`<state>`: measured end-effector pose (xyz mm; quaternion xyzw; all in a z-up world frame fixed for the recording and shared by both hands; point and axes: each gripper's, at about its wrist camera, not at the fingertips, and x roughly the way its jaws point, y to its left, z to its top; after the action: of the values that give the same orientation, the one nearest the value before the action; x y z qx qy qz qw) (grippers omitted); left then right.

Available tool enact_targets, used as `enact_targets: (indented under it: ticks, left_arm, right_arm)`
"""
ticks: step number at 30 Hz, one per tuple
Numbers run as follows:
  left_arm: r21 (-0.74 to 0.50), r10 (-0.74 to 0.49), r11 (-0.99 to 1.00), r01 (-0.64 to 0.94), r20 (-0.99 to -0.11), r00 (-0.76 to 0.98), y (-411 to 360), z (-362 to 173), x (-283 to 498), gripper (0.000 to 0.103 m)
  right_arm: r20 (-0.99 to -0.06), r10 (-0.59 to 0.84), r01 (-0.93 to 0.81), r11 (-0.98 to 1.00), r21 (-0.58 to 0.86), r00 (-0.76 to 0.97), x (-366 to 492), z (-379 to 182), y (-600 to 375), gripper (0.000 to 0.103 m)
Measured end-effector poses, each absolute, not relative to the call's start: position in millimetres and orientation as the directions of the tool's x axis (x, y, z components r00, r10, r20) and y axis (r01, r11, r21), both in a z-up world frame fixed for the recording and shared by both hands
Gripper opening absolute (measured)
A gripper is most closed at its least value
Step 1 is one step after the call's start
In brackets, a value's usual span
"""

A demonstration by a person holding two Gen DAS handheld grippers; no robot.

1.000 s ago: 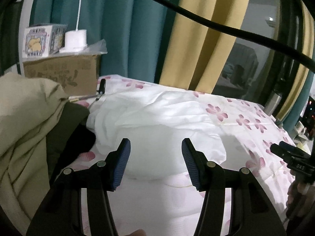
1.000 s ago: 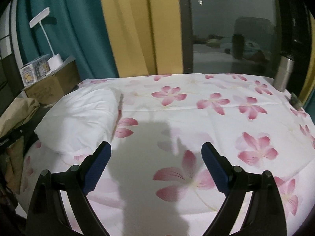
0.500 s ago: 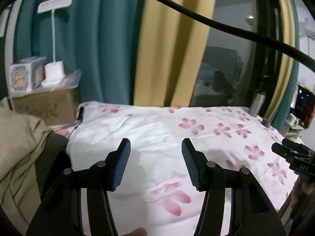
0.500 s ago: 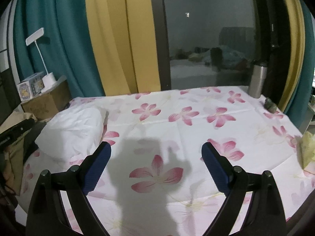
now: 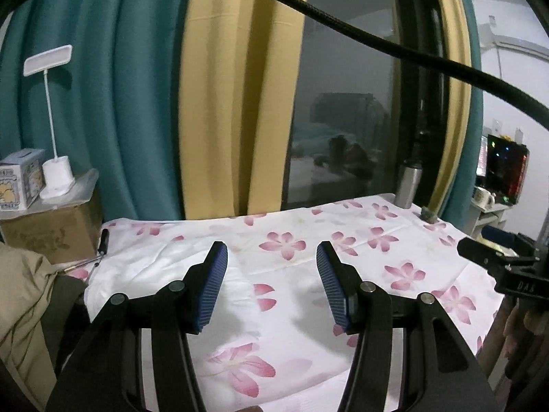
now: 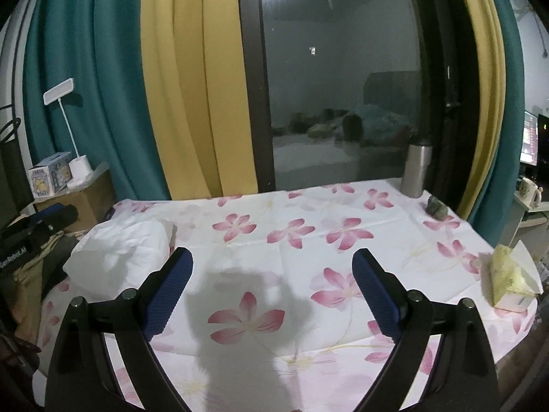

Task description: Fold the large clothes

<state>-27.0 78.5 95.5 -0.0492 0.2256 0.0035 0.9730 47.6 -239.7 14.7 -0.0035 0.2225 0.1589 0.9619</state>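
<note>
The white garment (image 6: 120, 252) lies as a compact, puffy bundle at the left side of the flowered bedsheet (image 6: 343, 240), close to that edge and well short of the middle of the bed. From the right wrist view its longer side seems to run from the near edge toward the curtains, though the soft outline makes this uncertain. It looks gathered into a tidy block, which would fit a piece already folded and set aside as well as one bunched up and waiting to be spread; the pictures do not settle which. The left gripper (image 5: 271, 286) is the nearer one: the bundle sits just ahead and to the left of its fingers, partly behind the left fingertip. The right gripper (image 6: 272, 295) hovers over the bare middle of the sheet, with the bundle well off to its left. Both sets of tongs stand wide apart and hold nothing. Beyond the bundle, off the left edge of the bed, lie a tan cloth heap (image 5: 24, 302), a cardboard box (image 5: 51, 237) and a white lamp (image 5: 56, 175); a steel flask (image 6: 415, 168) stands at the far right corner.
</note>
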Motion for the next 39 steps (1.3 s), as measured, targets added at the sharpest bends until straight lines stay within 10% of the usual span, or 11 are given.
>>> enact_targets:
  ticks: [39]
  left_arm:
    - [-0.092,-0.018,0.995,-0.032,-0.492,0.87,82,71,-19,0.057]
  right_arm:
    - [-0.456,0.304,-0.313,0.948,0.058,0.837,52,4,-236,0.096]
